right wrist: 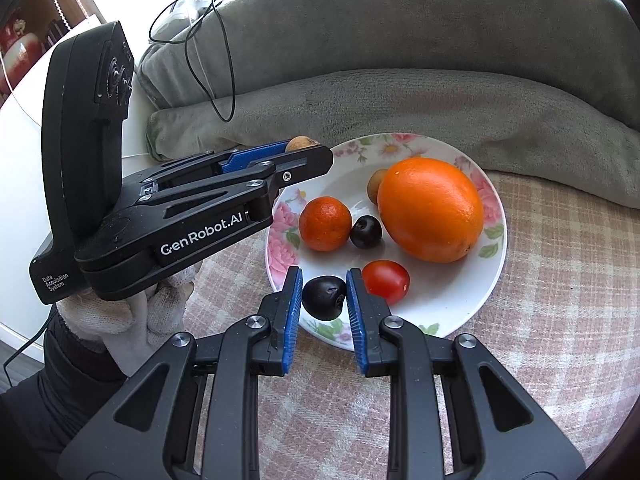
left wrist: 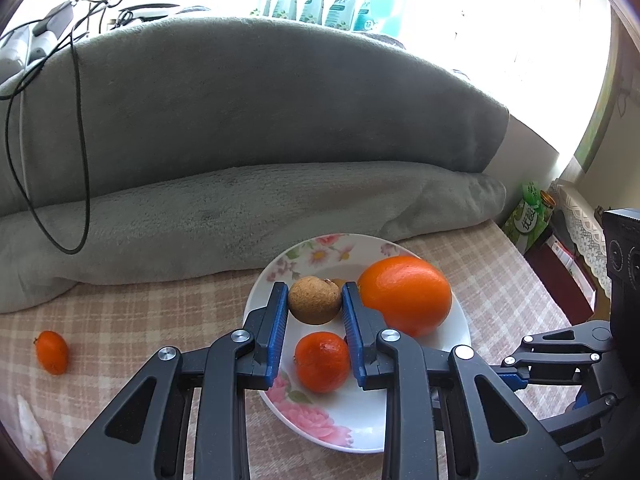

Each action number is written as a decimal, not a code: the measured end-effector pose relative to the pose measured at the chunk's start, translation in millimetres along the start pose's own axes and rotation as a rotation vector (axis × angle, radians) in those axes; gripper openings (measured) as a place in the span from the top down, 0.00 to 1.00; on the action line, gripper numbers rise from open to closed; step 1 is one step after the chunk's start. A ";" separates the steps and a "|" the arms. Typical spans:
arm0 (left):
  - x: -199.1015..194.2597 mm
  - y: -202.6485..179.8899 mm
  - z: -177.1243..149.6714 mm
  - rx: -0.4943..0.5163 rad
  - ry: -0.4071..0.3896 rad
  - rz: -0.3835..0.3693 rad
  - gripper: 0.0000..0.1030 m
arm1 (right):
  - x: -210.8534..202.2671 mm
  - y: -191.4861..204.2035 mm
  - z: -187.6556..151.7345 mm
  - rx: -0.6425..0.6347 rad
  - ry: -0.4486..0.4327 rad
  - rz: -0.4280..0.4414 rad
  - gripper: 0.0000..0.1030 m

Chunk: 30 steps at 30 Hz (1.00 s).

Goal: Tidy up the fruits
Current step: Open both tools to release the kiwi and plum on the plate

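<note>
Two fruits gripped over plate (right wrist: 496, 264) rim | checked cloth (right wrist: 540, 360) beyond open

I had the plate (right wrist: 494, 264) on the checked cloth (right wrist: 560, 340), just before the folded blanket (right wrist: 400, 112). On it the big orange (right wrist: 430, 210) lay right of the mandarin (right wrist: 325, 223), one dark fruit (right wrist: 365, 232) between them, the tomato (right wrist: 386, 281) nearer me. Another mandarin (left wrist: 52, 352) sat on the cloth, well left of the plate.
</note>
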<state>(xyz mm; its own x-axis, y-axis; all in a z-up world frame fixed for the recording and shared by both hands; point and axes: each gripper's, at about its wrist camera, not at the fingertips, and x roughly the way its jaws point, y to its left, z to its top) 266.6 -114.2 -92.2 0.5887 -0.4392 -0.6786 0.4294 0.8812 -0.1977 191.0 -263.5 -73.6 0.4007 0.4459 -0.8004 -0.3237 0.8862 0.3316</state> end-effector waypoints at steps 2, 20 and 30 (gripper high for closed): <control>-0.2 -0.8 0.2 0.003 -0.001 0.003 0.72 | 0.1 -1.1 -0.9 0.002 -0.003 -0.001 0.65; -11.7 -5.8 5.1 0.015 -0.043 0.029 0.21 | -10.8 8.6 -3.6 -0.044 -0.040 -0.008 0.14; -19.2 -4.5 4.1 -0.001 -0.045 0.042 0.21 | -15.9 9.6 -2.1 -0.030 -0.053 -0.015 0.10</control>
<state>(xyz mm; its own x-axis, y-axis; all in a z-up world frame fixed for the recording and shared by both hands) 256.2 -110.5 -75.4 0.6368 -0.4091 -0.6535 0.4030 0.8992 -0.1703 179.7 -262.4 -58.8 0.4500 0.4395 -0.7774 -0.3430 0.8888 0.3039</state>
